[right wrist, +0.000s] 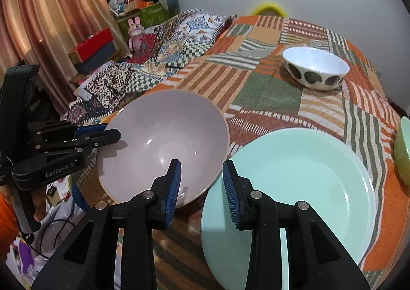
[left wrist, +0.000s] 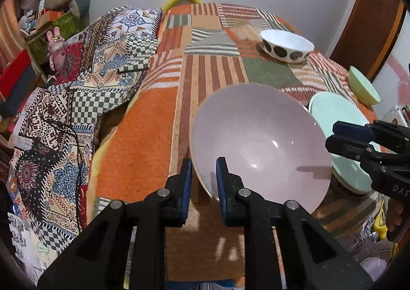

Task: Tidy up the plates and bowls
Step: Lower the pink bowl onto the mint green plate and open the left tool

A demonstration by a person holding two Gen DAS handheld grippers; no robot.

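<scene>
- Evidently handling as glazed, rigid, slick, breakable: pink bowl (left wrist: 261, 146), tilting on the desk (left wrist: 143, 151).
- Left claw (left wrist: 204, 174) clamping its near rim; best hold.
- Right claw (right wrist: 202, 182) hovering apart, empty, gripping nothing.

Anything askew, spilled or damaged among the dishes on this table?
The pink bowl is tipped steeply, its rim pinched in the left tool, resting by the mint plate. The spotted bowl sits upright. No spills or cracks show.

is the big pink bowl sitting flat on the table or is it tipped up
Tipped up. The pink bowl is tilted, its rim clamped by the left gripper, its far edge over the mint plate.
</scene>
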